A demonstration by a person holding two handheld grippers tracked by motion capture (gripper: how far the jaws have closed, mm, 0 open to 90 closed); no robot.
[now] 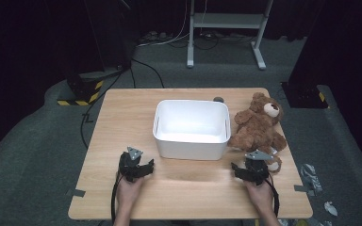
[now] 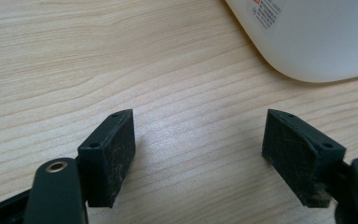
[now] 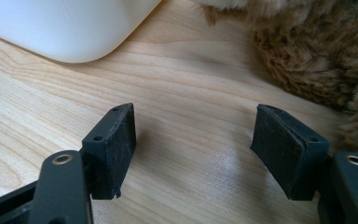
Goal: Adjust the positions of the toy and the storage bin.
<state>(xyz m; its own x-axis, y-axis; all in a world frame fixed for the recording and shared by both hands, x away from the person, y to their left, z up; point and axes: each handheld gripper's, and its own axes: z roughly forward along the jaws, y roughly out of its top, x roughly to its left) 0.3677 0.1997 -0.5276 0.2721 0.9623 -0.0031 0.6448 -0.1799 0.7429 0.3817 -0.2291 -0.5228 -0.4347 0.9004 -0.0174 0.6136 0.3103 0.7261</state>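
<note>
The teddy bear (image 1: 258, 126) lies on its back on the tabletop (image 1: 122, 117), directly ahead of the right gripper (image 1: 250, 170) and slightly to that gripper's outer side, with its nearest leg just beyond the gripper. Its long axis runs away from the right gripper, head at the far end and legs at the near end, tilted a little outward. In the right gripper view the brown fur (image 3: 317, 56) sits ahead of and beside the right-hand jaw, close but not touching. The right gripper (image 3: 193, 149) is wide open and holds nothing; bare wood shows between its jaws. The right gripper is clearly the nearer of the two, so the pick-up most likely falls to it. The white bin (image 1: 192, 128) stands just beside the bear, ahead of the right gripper and toward its inner side; its rounded near corner (image 3: 74, 28) appears beyond the left-hand jaw. Nothing lies between the right gripper and the bear, but the bin wall is close enough to limit a sideways approach from the inner side. The left gripper (image 1: 139, 168) rests well apart from the bear, with the bin (image 2: 317, 37) ahead and to its inner side. This gripper (image 2: 198, 154) is also wide open and empty.
</note>
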